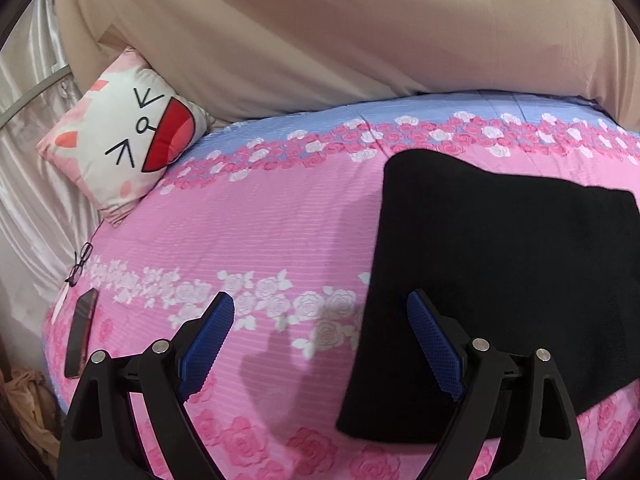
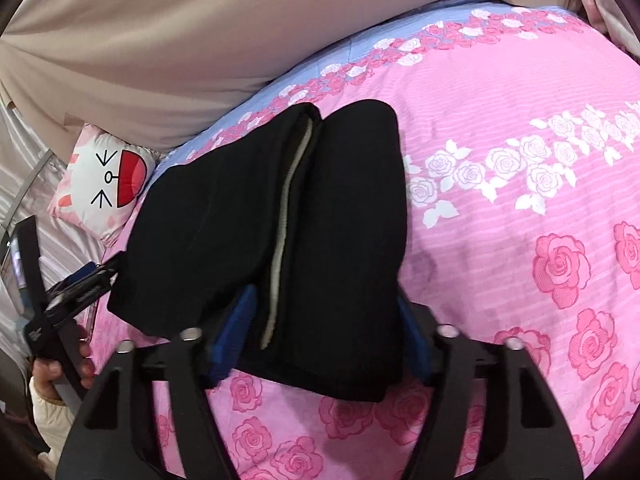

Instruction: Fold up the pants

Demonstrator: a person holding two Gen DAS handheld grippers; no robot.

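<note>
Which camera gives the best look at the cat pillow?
The left wrist view: the pillow is large there, its face clear. The right wrist view shows it smaller at the left edge, beyond the black pants.

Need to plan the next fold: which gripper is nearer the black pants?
Right. The right gripper sits at the pants with the folded cloth between its open fingers; the left gripper is open beside their left edge, over the bedspread.

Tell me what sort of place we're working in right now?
Most likely a bedroom: the folded black pants lie on a bed covered with a pink rose-print quilt, a white cat-face cushion sits at its far corner, and black-framed eyeglasses and a dark smartphone rest near the edge.
</note>
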